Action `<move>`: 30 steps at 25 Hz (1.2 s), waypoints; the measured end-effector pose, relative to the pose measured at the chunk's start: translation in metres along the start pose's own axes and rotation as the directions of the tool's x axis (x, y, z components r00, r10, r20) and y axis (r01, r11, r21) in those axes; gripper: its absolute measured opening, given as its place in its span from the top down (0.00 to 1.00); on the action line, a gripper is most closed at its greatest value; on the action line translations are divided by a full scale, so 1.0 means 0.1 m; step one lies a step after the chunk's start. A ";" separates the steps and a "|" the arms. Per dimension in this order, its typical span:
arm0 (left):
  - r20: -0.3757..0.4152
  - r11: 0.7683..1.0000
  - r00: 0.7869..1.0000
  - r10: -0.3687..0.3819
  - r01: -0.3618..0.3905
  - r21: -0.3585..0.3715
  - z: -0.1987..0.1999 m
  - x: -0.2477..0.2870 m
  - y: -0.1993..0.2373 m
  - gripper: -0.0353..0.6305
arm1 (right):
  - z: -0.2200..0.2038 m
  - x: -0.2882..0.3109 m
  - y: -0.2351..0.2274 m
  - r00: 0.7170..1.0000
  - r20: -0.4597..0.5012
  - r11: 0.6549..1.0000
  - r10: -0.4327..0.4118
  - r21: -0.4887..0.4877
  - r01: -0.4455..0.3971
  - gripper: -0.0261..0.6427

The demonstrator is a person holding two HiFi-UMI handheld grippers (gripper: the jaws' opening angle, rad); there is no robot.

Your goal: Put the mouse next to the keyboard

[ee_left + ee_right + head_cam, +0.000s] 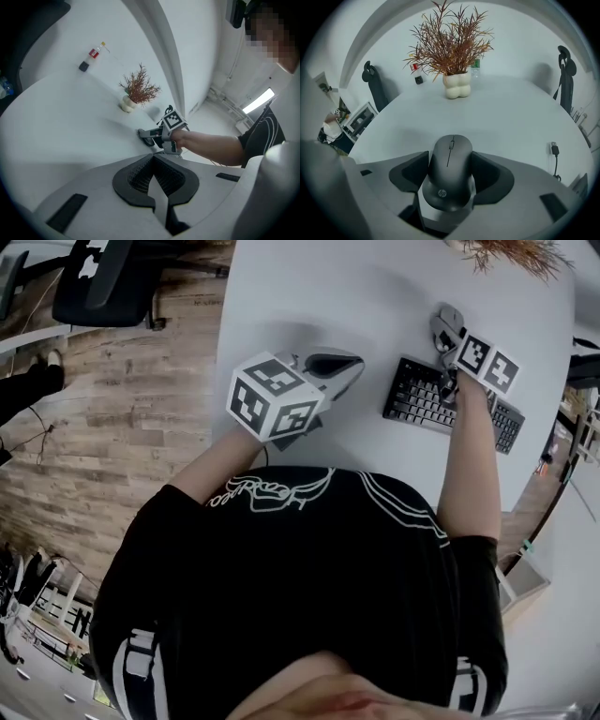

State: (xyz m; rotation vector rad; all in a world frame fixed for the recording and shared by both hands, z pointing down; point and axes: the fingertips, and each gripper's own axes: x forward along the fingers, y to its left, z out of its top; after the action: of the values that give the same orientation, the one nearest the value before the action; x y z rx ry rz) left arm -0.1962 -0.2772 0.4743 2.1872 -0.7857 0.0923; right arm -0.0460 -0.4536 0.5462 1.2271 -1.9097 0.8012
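The mouse (450, 171) is a smooth, matte, dark grey oval with a thin scroll-wheel slit down its front half and a small pale logo near its rear end. It sits between the jaws of the right gripper (450, 159), which are closed onto its two sides. In the head view this gripper is low over the white tabletop (375, 296), just past the far edge of the black keyboard (427, 399). The left gripper (154, 168) hovers to the keyboard's left with its jaws pressed together and nothing between them. A dried plant (452, 42) in a cream vase stands farther back.
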 end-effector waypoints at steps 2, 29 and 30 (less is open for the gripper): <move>0.002 1.000 1.000 0.007 -0.007 0.006 -0.03 0.00 -0.01 0.94 | -0.03 -0.01 -0.05 0.999 0.033 1.000 -0.015 -0.003 0.015 0.58; 0.137 0.981 0.987 0.081 -0.103 0.165 0.00 0.32 -1.72 0.94 | -0.31 -2.65 0.16 0.798 0.523 0.951 0.300 -0.225 -0.210 0.58; 0.138 0.979 0.987 0.079 -0.103 0.177 -0.01 0.36 -1.82 0.94 | -0.36 -2.77 0.11 0.790 0.534 0.951 0.301 -0.229 -0.208 0.58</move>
State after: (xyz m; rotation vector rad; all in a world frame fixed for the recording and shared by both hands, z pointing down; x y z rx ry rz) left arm -0.0642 -0.2049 0.3655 2.3495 -0.9860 0.0710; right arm 0.0329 -0.2877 0.3358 1.2055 -2.6141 0.4168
